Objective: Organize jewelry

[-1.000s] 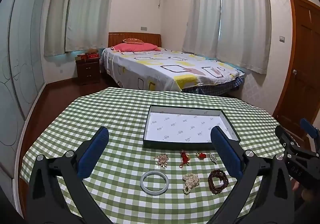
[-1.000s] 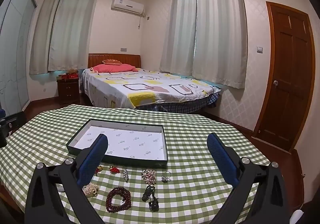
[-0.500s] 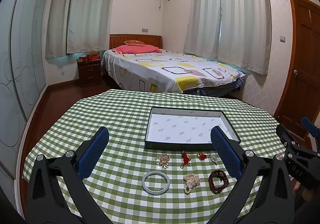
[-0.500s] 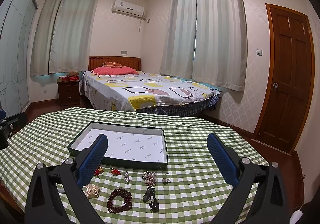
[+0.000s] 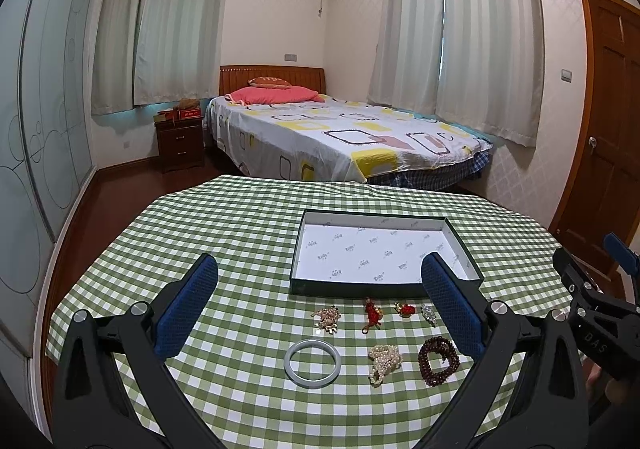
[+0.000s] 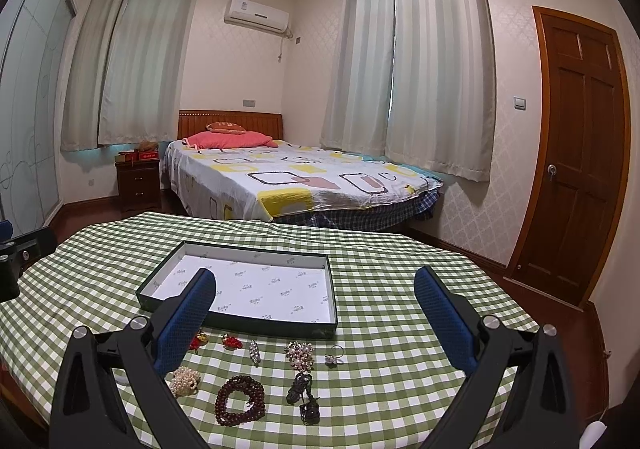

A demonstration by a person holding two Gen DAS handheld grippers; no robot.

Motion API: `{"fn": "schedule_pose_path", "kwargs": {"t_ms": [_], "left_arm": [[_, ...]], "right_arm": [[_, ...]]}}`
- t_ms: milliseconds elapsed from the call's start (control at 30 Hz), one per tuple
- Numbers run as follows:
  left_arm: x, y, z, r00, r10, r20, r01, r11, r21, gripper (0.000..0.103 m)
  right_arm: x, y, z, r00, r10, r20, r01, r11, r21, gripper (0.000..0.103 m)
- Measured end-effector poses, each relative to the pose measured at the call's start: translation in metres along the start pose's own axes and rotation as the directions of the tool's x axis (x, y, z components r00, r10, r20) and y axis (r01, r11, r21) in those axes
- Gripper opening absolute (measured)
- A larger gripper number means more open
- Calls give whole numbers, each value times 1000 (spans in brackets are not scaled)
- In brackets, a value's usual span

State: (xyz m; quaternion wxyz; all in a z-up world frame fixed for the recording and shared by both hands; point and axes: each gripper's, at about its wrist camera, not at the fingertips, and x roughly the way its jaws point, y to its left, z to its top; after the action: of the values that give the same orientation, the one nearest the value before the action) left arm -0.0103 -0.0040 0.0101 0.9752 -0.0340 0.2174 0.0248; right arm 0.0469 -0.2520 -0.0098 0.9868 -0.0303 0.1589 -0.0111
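A shallow dark green box (image 5: 362, 287) with white printed lining sits empty on the green checked table; it also shows in the right wrist view (image 6: 240, 325). Jewelry lies in front of it: a pale jade bangle (image 5: 312, 362), a pearl strand (image 5: 383, 359), a dark red bead bracelet (image 5: 437, 360), a gold brooch (image 5: 328, 316), a red tassel charm (image 5: 372, 313). The right wrist view adds the bead bracelet (image 6: 240, 400), a crystal brooch (image 6: 299, 353), a ring (image 6: 335, 354) and a black piece (image 6: 304, 395). My left gripper (image 5: 318, 307) and right gripper (image 6: 316, 317) are both open, empty, above the table.
The round table (image 5: 224, 217) has a checked cloth hanging over its edges. A bed (image 5: 340, 137) stands behind it, a nightstand (image 5: 180, 143) at its left, a wooden door (image 6: 576, 153) at the right. The right gripper's body (image 5: 600, 313) shows at the left view's right edge.
Both grippers have tilted up and drawn back slightly, so the table and jewelry sit lower in view. Nothing on the table has moved.
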Motion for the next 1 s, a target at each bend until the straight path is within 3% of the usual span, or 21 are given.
{"fn": "schedule_pose_path", "kwargs": {"t_ms": [1000], "left_arm": [[4,-1,-6,1000,15,-11,-15,1000,1,99]], "right_arm": [[0,4,-3,1000,1,4,-1,1000,-1,97]]}}
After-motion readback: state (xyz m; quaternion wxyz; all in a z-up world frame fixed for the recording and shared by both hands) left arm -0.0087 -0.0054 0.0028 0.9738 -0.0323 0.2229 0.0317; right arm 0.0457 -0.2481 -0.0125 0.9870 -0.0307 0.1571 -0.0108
